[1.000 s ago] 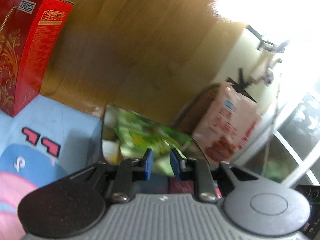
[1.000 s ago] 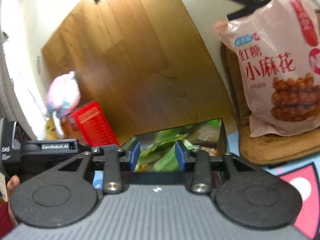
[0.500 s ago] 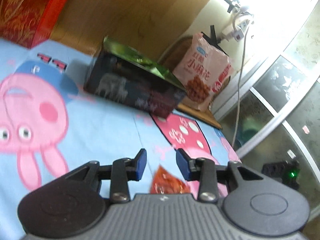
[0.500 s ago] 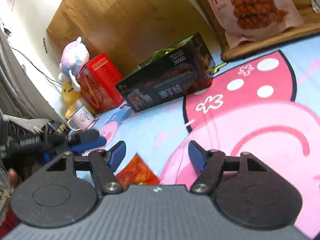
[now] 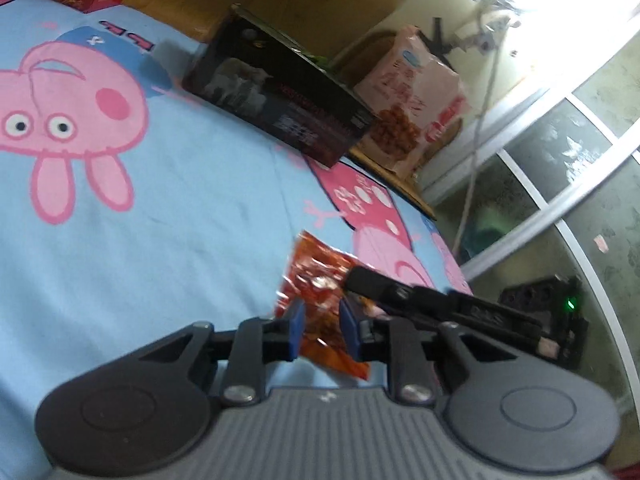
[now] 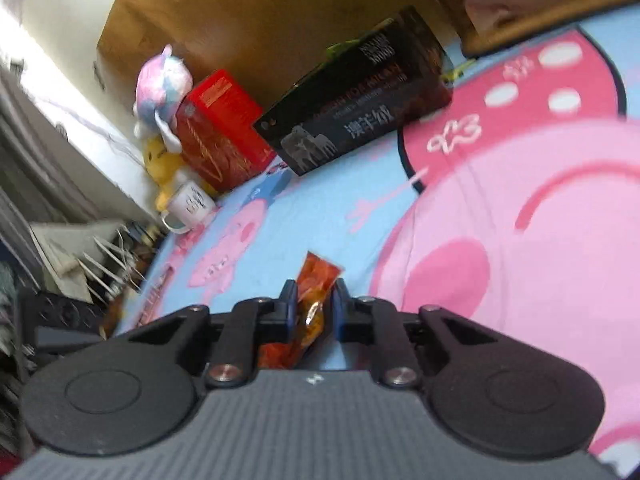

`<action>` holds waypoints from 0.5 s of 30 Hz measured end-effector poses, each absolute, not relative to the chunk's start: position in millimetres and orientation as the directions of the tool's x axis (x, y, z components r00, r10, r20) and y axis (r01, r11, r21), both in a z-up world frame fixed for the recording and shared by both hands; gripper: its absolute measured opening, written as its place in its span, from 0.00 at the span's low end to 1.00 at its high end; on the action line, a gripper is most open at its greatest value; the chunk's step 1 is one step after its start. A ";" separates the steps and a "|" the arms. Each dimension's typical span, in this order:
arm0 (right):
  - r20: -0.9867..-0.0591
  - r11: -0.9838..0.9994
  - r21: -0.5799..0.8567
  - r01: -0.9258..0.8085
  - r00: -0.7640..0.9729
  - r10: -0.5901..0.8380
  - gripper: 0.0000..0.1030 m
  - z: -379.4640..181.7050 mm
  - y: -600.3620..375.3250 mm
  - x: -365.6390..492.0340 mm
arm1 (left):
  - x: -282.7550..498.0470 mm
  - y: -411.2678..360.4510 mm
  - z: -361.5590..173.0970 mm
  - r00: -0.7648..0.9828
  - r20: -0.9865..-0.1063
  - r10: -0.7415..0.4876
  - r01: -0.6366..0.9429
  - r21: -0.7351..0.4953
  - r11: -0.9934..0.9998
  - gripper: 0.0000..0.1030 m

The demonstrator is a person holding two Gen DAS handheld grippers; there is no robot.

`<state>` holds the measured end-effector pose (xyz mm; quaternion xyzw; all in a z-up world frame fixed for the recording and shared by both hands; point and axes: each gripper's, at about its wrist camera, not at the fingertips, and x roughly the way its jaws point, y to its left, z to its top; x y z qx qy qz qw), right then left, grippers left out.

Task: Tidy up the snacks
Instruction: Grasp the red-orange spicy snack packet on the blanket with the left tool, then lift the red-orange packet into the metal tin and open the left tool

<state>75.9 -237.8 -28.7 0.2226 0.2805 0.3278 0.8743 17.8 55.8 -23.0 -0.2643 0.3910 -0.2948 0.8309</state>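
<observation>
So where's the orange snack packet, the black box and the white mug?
orange snack packet (image 5: 320, 280), left wrist view, crinkled middle.
black box (image 6: 360, 120), right wrist view, printed long side.
white mug (image 6: 190, 205), right wrist view, its side.

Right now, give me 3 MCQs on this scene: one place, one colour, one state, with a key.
1. Where is the black box relative to the red box?
A. right of it in the right wrist view
B. on top of it
C. inside it

2. What colour is the snack packet?
A. green
B. orange-red
C. white

3. What state is the left gripper in?
A. wide open, empty
B. shut on the snack packet
C. out of view

Key: 1 A, they sit side by side on the sheet; 2 B, its wrapper shows orange-red; 3 B, its blue pads pinch the packet.
</observation>
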 end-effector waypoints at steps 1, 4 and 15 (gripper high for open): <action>-0.335 0.662 0.593 -0.458 0.607 0.720 0.20 -29.3 -238.3 74.5 | 21.5 57.4 -24.1 0.516 -0.498 -0.697 0.272 -0.676 0.685 0.12; -0.337 0.641 0.602 -0.476 0.577 0.744 0.22 -30.5 -235.6 68.1 | 28.2 62.6 -21.7 0.539 -0.510 -0.670 0.252 -0.662 0.706 0.13; -0.290 0.550 0.715 -0.432 0.533 0.795 0.12 -34.4 -234.5 78.3 | 30.9 73.5 -20.6 0.544 -0.490 -0.681 0.255 -0.676 0.691 0.37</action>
